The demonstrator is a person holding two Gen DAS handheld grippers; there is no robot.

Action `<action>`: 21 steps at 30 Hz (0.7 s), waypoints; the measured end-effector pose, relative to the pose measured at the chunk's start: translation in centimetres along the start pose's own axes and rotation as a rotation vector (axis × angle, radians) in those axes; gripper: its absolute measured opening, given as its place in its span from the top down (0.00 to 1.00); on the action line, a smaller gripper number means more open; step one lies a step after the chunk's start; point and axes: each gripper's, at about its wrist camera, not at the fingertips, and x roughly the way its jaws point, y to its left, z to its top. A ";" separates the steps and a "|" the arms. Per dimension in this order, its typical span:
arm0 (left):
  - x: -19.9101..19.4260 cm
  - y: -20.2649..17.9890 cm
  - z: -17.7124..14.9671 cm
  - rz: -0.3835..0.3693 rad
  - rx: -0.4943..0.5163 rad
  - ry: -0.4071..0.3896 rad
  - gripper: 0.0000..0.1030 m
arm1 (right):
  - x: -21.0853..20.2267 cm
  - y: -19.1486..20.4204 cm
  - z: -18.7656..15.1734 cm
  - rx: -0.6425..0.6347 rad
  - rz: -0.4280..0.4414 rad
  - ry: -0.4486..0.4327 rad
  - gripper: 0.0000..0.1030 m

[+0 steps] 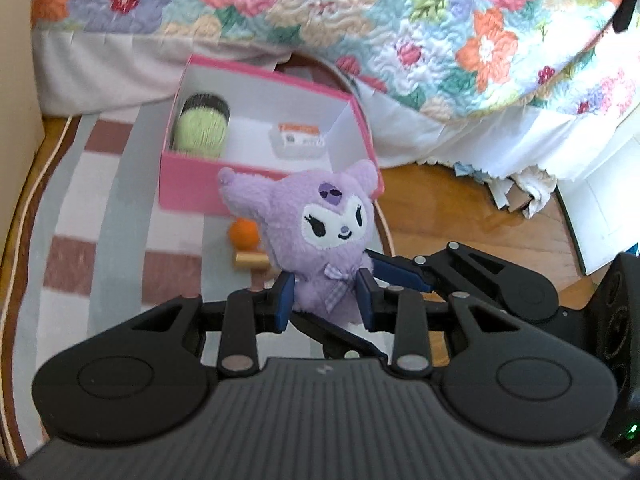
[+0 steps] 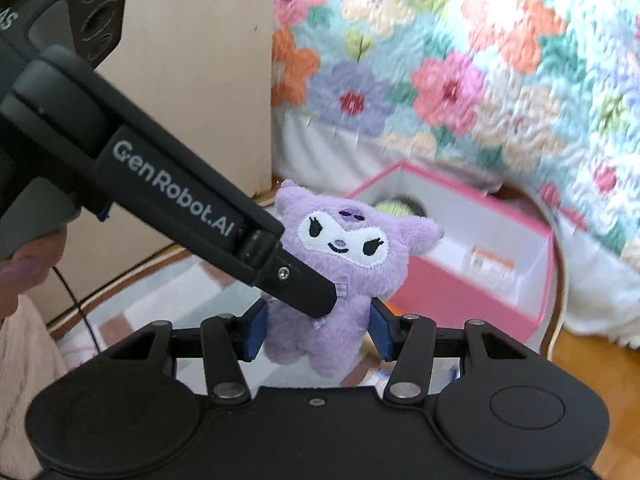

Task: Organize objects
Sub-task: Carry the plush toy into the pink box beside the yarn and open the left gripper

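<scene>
Purple plush toy [image 1: 320, 232] w/ white face, gingham bow: upright, lifted off striped mat, pinched at body. Open pink box [image 1: 264, 144] near mat's far edge holds green brush [image 1: 200, 128], small packet [image 1: 300, 140].

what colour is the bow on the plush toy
Lilac gingham check bow on the purple plush toy, clearest in the left wrist view.

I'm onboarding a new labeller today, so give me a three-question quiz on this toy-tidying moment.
1. True or false: the purple plush toy lies inside the pink box.
2. Which grippers have pads on the plush toy?
A. the left gripper only
B. the right gripper only
C. both
3. Fill in: the green brush lies in the ____.

Key:
1. False; the toy is held up in front of the box.
2. C; each pair of blue pads squeezes its body.
3. Pink box, beside a small white packet.
</scene>
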 end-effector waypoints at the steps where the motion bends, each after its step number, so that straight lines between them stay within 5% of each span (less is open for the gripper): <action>1: 0.1 0.0 0.8 -0.001 0.000 -0.003 0.69 | -0.2 -0.1 0.6 -0.010 -0.006 -0.006 0.44; 10: 4.5 0.2 8.4 0.010 -0.005 0.001 0.69 | 3.6 -6.1 5.6 0.049 -0.007 0.018 0.44; 21: 13.9 1.8 15.0 0.049 -0.073 0.023 0.69 | 12.8 -15.6 6.9 0.287 0.112 0.063 0.44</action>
